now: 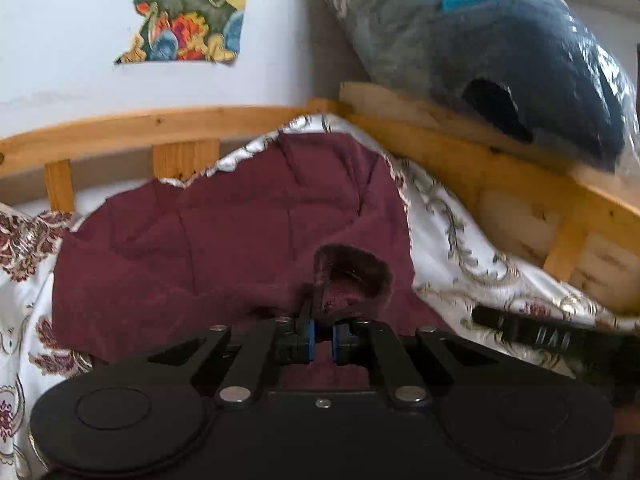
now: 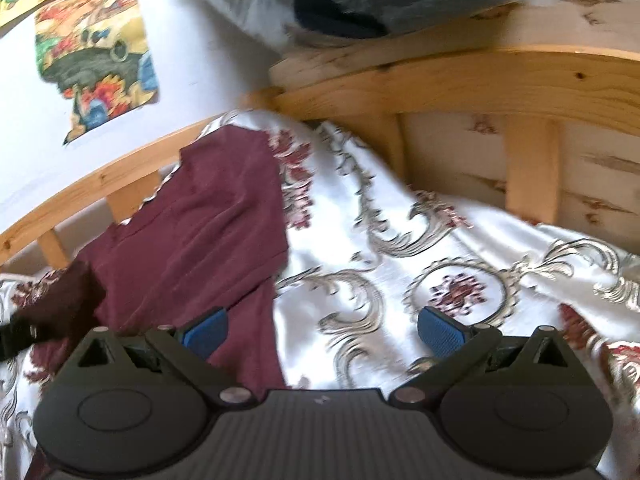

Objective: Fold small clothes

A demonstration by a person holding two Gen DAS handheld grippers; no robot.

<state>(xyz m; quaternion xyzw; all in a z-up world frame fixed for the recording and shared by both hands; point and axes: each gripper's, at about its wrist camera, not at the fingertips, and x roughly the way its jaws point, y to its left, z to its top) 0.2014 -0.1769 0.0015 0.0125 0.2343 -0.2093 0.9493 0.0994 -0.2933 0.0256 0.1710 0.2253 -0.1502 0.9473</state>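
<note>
A maroon garment (image 1: 224, 232) lies spread on a white floral bedspread (image 1: 460, 248). My left gripper (image 1: 322, 342) is shut on a bunched edge of the garment (image 1: 352, 276), which sticks up between the blue pads. In the right wrist view the same garment (image 2: 200, 232) lies at the left, its right edge running down the middle. My right gripper (image 2: 322, 330) is open and empty, its left pad (image 2: 206, 330) over the garment's edge and its right pad (image 2: 440, 330) over the bedspread (image 2: 460, 248). The left gripper's fingers show at the left edge (image 2: 16, 336) holding dark cloth.
A wooden bed rail (image 1: 140, 128) runs behind the garment and along the right (image 2: 480, 80). A plastic-wrapped grey and navy bundle (image 1: 500, 48) rests on the rail's corner. A colourful poster (image 1: 184, 12) hangs on the white wall.
</note>
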